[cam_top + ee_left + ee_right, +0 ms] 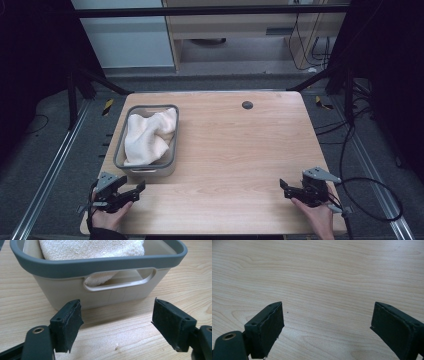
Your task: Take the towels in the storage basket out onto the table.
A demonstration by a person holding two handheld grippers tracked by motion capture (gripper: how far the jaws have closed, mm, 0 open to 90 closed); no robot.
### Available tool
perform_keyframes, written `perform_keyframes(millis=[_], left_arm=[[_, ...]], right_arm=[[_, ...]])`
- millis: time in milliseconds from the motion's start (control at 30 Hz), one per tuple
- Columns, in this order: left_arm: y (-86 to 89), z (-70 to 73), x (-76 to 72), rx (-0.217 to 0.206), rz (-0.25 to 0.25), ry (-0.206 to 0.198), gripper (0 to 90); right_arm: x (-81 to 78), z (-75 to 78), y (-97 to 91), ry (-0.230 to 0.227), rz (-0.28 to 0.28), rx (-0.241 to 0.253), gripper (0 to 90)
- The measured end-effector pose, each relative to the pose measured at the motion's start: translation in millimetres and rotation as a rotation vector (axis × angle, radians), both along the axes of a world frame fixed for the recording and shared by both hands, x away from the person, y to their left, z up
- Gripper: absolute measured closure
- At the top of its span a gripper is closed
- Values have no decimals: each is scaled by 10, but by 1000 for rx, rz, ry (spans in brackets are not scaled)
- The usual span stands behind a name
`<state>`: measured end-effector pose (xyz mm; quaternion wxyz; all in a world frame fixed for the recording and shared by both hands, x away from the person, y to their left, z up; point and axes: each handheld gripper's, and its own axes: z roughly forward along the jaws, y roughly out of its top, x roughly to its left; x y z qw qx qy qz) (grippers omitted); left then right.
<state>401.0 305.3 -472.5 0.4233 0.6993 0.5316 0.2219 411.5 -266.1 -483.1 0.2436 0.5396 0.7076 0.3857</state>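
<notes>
Two grippers low at the near table (235, 150) edge, well apart: left gripper (136, 189) with jaws wide and nothing between, just before the basket (146, 170); right gripper (284, 189) at the near right corner, jaws wide too over bare wood. Basket on the left half, close to the left edge, with towel (148, 136) inside, reaching its grey rim. Wide open wood between basket and right gripper.

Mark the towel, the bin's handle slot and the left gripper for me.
towel (147, 136): high view, middle of the white folds.
handle slot (120, 280): left gripper view, cut-out in the bin's near wall.
left gripper (116, 322): left gripper view, midway between its open jaws.
</notes>
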Motion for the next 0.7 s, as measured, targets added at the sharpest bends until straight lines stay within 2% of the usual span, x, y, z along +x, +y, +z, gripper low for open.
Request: perform_keyframes(millis=[67,267,633,700], left_arm=[[-7,2,2,12,0,8,236],[-8,58,6,9,1,2,222],[8,192,-8,-16,1,-29,231],[10,221,-2,-23,0,-32,233]], right_arm=[[-1,0,-1,3,2,2,111],[11,-8,0,4,14,2,120],[12,-17,13,5,16,-1,122],[20,-29,16,3,20,-18,123]])
